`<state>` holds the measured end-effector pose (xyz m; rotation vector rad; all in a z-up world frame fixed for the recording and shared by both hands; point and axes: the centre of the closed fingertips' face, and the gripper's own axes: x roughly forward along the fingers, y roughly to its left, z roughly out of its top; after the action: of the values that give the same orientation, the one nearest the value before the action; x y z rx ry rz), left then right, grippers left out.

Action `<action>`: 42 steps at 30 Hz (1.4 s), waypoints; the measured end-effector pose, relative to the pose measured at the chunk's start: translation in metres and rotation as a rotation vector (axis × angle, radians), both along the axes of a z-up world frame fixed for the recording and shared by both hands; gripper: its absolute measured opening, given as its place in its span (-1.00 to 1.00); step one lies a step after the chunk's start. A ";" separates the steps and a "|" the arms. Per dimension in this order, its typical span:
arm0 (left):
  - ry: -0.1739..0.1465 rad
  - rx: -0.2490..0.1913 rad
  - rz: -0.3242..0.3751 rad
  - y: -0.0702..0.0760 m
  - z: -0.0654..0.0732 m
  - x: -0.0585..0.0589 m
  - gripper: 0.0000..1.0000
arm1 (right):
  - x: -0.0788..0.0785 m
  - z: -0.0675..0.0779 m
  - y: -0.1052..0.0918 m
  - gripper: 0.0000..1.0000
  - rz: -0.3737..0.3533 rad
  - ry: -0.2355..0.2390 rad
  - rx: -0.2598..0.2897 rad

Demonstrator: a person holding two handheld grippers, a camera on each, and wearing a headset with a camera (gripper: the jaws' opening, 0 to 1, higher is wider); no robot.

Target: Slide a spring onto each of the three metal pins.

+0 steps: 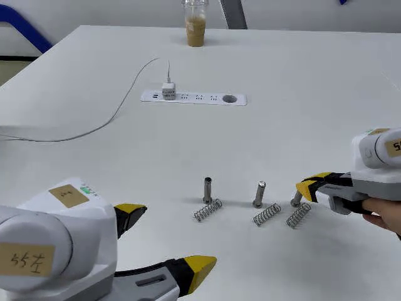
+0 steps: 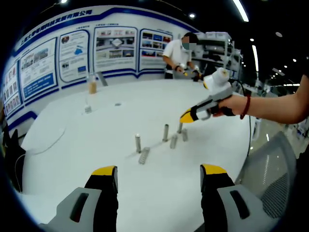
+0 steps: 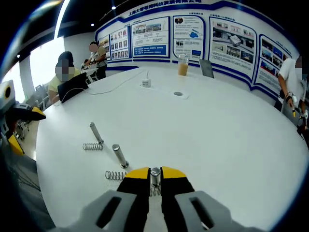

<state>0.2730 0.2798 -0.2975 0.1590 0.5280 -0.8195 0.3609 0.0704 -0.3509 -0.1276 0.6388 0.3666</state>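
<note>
Clamping the rightmost pin (image 1: pixel 296 200) at its top, the right gripper (image 1: pixel 306 188) is nearest that pin's spring (image 1: pixel 298 214) — lying flat just beside it — while the left gripper (image 1: pixel 166 238) hangs well apart, jaws spread.

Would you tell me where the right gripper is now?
Head view, right side: the right gripper grips the rightmost pin, beside the rightmost spring.

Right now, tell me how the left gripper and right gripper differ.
The left gripper's jaws stand wide open with nothing between them; the right gripper's are shut on the right pin. The left gripper hangs back from the three pins, while the right gripper is at the row's right end. Both have yellow tips.
</note>
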 end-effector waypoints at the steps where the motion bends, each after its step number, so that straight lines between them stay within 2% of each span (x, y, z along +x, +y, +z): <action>1: 0.000 0.001 0.000 0.000 0.000 0.000 0.42 | 0.000 0.000 0.000 -0.84 0.002 -0.001 -0.002; 13: -0.004 0.010 0.007 0.002 -0.001 0.001 0.40 | 0.000 0.000 0.000 -0.82 -0.003 0.000 0.001; 17: -0.007 0.008 0.006 0.002 -0.001 0.001 0.39 | 0.000 0.000 -0.001 -0.82 -0.016 0.012 0.021; 24: -0.005 -0.008 0.009 0.000 0.001 0.001 0.38 | -0.003 0.001 0.003 -0.81 0.012 0.008 0.017; 35: -0.025 0.022 -0.006 0.000 0.000 0.007 0.37 | -0.008 0.010 0.002 -0.57 -0.004 -0.011 0.033; 42: -0.031 0.040 -0.017 -0.002 -0.006 0.016 0.29 | -0.016 0.024 0.000 -0.34 -0.022 -0.052 0.070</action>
<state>0.2888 0.2774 -0.3036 0.2132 0.5153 -0.8225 0.3452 0.0707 -0.3274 -0.0631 0.5747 0.3625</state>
